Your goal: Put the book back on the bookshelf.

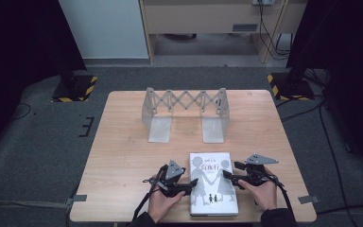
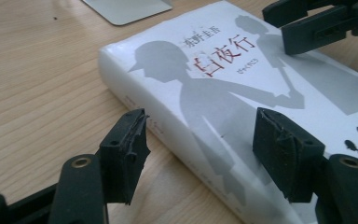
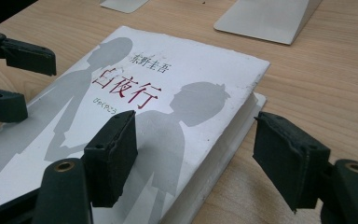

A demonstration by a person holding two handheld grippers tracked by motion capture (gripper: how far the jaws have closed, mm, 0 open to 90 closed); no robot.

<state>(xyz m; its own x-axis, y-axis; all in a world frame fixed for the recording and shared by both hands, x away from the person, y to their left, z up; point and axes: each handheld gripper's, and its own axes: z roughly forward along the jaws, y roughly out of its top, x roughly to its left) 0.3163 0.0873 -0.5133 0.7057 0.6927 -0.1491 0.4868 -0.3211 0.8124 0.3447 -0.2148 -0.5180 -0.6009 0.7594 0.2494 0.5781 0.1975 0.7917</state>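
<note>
A white book [image 1: 213, 182] with grey silhouettes and red characters on its cover lies flat near the table's front edge. My left gripper [image 1: 189, 188] is at its left side. In the left gripper view the book's [image 2: 223, 93] spine edge runs between the open jaws of that gripper [image 2: 205, 149], one pad beside the spine over the wood and the other over the cover. My right gripper [image 1: 227, 176] is at the book's right side. Its [image 3: 198, 149] jaws are open astride the page edge of the book [image 3: 168, 107], touching nothing.
A metal expanding book rack [image 1: 184, 111] with two flat base plates stands at the back middle of the wooden table [image 1: 123, 156]. Black stands with striped bases are on the floor at the far left and far right.
</note>
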